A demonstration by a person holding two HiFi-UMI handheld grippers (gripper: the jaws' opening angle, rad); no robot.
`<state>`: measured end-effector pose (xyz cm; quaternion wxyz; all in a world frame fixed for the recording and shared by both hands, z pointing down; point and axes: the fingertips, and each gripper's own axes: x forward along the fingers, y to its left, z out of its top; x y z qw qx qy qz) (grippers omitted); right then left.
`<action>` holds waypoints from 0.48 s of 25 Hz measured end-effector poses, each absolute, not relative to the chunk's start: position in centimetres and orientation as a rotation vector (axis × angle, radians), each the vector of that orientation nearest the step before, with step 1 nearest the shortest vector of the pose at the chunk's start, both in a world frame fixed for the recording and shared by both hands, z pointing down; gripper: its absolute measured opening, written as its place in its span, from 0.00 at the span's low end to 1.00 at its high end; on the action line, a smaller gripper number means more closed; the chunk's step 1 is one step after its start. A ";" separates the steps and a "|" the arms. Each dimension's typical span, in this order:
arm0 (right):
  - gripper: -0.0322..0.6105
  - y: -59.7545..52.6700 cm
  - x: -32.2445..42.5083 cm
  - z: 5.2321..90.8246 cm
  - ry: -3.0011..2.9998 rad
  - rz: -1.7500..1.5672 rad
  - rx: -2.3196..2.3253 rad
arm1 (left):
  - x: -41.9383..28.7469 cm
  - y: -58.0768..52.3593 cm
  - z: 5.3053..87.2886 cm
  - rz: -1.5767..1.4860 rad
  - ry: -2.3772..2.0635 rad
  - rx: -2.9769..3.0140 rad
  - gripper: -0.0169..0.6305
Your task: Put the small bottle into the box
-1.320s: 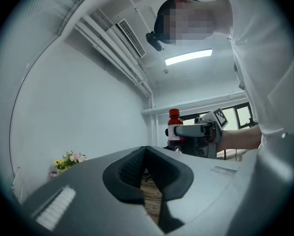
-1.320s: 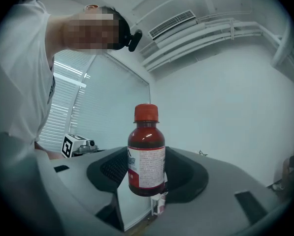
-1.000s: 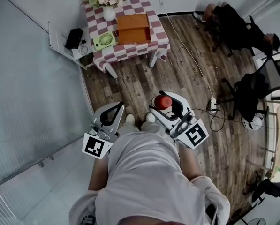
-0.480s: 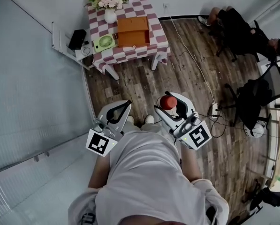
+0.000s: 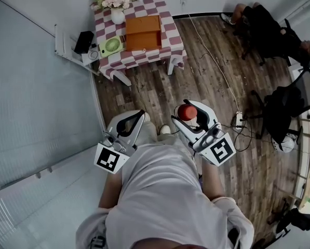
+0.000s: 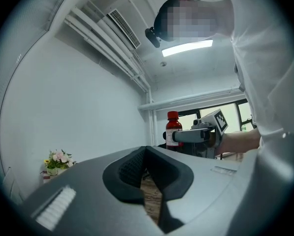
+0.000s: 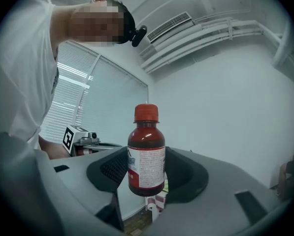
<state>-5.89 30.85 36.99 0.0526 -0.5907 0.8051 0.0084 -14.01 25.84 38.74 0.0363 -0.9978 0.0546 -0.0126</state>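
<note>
The right gripper (image 7: 147,175) pinches the small red-capped bottle (image 7: 146,149) upright by its body, above the wood floor (image 5: 206,82) and well apart from the orange box (image 5: 143,32) on the checked table (image 5: 171,35). The left gripper (image 6: 146,167) is pressed together, empty. The carry probably wants a steady, level hold, then a straight lowering into the box before release

We find no word or number that we can read. The bottle (image 7: 146,136) carries a white label (image 7: 150,167) covered with rows of small print, too fine to make out. At the label's left edge there is a dark mark that we cannot tell as a letter. The left cube (image 5: 106,158) and the right cube (image 5: 221,150) each bear a black-and-white square marker, a pattern and not writing.
</note>
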 end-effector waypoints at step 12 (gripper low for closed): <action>0.39 23.1 -1.9 37.9 2.477 0.007 -1.804 | -10.5 17.9 40.5 -0.034 0.189 -3.097 0.02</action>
